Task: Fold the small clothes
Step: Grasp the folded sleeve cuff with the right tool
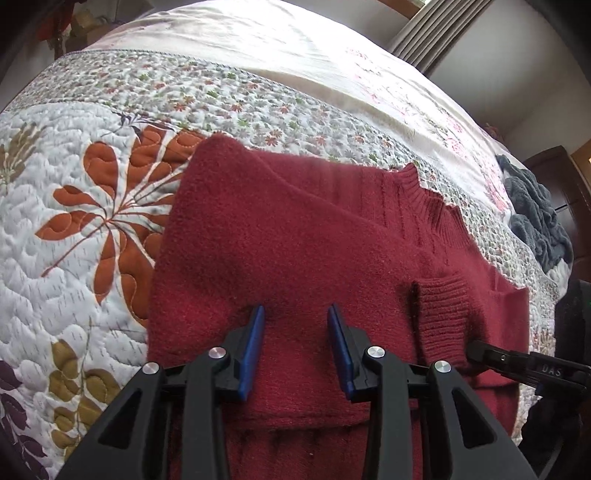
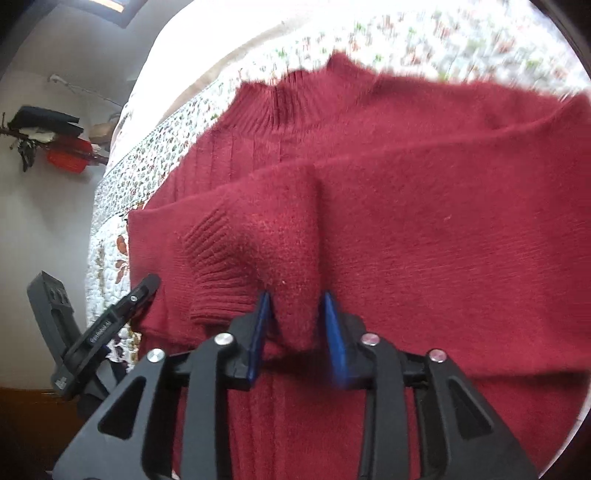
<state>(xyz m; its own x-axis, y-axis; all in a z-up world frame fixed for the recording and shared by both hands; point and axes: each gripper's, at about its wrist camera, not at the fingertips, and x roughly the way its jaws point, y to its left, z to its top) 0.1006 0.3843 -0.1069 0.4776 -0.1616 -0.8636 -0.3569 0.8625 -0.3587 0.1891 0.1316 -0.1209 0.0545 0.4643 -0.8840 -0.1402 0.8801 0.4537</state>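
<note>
A dark red knit sweater [image 1: 295, 229] lies on the bed, its ribbed collar [image 1: 424, 195] toward the far right. In the left wrist view my left gripper [image 1: 295, 310] is open just above the sweater's body, with nothing between its blue pads. In the right wrist view my right gripper [image 2: 295, 295] holds a bunched ridge of the sweater's sleeve [image 2: 291, 236] between its pads, and the ribbed cuff [image 2: 218, 269] hangs to the left of it. One right gripper finger [image 1: 480, 350] shows beside the cuff [image 1: 439, 317] in the left wrist view.
A quilted floral bedspread [image 1: 92, 221] covers the bed, with a pale sheet [image 1: 277, 55] beyond it. A dark grey fluffy garment [image 1: 535, 214] lies at the bed's far right edge. Dark wooden furniture [image 1: 569, 177] and a curtain [image 1: 432, 33] stand behind.
</note>
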